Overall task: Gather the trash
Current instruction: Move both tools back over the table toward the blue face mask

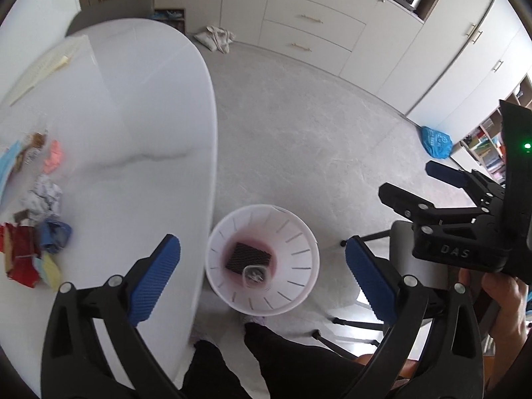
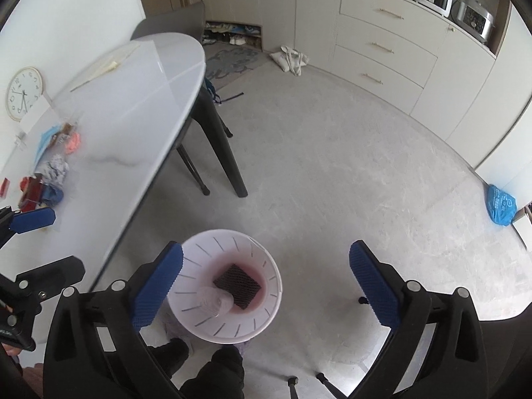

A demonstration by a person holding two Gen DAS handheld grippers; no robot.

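Observation:
A white slotted bin (image 1: 299,242) (image 2: 199,252) stands on the floor by the table's edge. In it lie a dark mesh square (image 1: 247,257) (image 2: 237,286) and a clear plastic cup (image 1: 256,274) (image 2: 217,301). My left gripper (image 1: 262,279) hangs open above the bin, nothing between its blue pads. My right gripper (image 2: 266,286) is open and empty over the bin too; it also shows at the right of the left wrist view as the right gripper (image 1: 422,186). On the table sit a red wrapper (image 1: 20,256), a blue crumple (image 1: 55,236), crumpled white paper (image 1: 43,196) and a pink scrap (image 1: 53,156).
The white marble table (image 1: 133,133) has dark legs (image 2: 226,153). The person's black-trousered legs (image 1: 282,359) stand beside the bin. A blue bag (image 2: 500,204) and a cloth tote (image 2: 291,58) lie on the grey floor near the cabinets. A clock (image 2: 24,93) rests at the table's back.

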